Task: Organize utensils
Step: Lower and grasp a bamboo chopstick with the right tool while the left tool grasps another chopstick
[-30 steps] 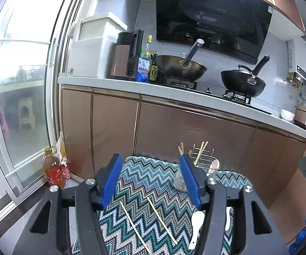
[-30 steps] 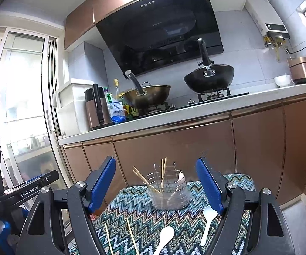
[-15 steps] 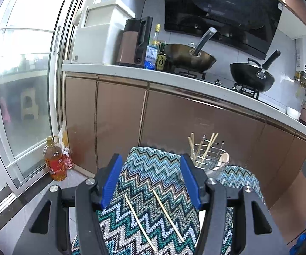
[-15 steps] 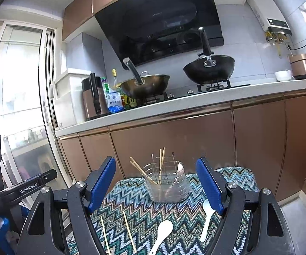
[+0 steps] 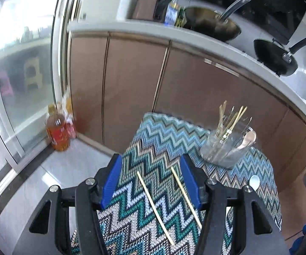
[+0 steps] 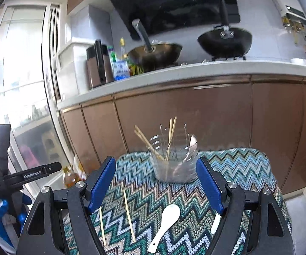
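Two loose chopsticks lie on a zigzag-patterned mat [image 5: 159, 144]: one [image 5: 155, 205] and another [image 5: 186, 194], both between my left gripper's fingers in view. My left gripper [image 5: 152, 181] is open and empty above them. A clear utensil holder [image 5: 227, 148] with chopsticks and a spoon stands at the far right of the mat; it also shows in the right wrist view [image 6: 174, 163]. A white spoon [image 6: 165, 221] lies on the mat in front of my open, empty right gripper [image 6: 156, 183]. A second white spoon [image 6: 215, 223] is partly hidden behind the right finger.
Brown cabinets [image 6: 195, 114] and a white counter [image 6: 174, 72] with two woks stand behind the mat. Bottles [image 5: 57, 131] stand on the floor by the glass door. The left gripper's body [image 6: 23, 176] shows at the left in the right wrist view.
Both grippers have tilted down and moved closer over the mat. The left one now looks onto the two loose chopsticks. Nothing has been picked up.
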`<state>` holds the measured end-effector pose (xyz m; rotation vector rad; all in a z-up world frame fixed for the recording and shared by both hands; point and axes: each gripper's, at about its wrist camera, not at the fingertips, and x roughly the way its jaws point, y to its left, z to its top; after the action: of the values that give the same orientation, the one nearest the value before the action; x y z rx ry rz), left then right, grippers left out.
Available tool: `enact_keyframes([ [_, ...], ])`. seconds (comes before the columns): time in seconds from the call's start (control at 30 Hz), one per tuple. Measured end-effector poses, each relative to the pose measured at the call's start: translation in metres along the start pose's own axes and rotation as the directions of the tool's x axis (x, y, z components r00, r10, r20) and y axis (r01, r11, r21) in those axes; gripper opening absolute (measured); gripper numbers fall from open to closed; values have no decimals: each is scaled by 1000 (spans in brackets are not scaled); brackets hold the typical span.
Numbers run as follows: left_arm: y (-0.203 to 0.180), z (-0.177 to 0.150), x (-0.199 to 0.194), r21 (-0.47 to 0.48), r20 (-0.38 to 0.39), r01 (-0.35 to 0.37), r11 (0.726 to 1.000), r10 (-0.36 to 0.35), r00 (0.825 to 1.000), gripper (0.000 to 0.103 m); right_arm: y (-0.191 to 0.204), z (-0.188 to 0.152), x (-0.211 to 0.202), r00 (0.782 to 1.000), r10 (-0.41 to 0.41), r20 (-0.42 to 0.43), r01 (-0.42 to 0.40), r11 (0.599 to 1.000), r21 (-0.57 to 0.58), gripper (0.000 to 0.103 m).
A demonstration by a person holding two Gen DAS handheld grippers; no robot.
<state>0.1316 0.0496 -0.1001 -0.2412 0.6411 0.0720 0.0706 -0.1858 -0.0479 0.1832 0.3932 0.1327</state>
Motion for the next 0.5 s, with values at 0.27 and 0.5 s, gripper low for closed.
enact_keyframes([
  [0.27, 35, -3, 65, -112, -251, 108, 988, -133, 959, 54, 34, -12, 62, 979, 106, -177, -129, 983, -128, 73],
  [0.5, 42, -8, 121, -176, -436, 153, 972, -216, 873, 51, 72, -40, 162, 871, 170, -461, -282, 941, -187, 42],
])
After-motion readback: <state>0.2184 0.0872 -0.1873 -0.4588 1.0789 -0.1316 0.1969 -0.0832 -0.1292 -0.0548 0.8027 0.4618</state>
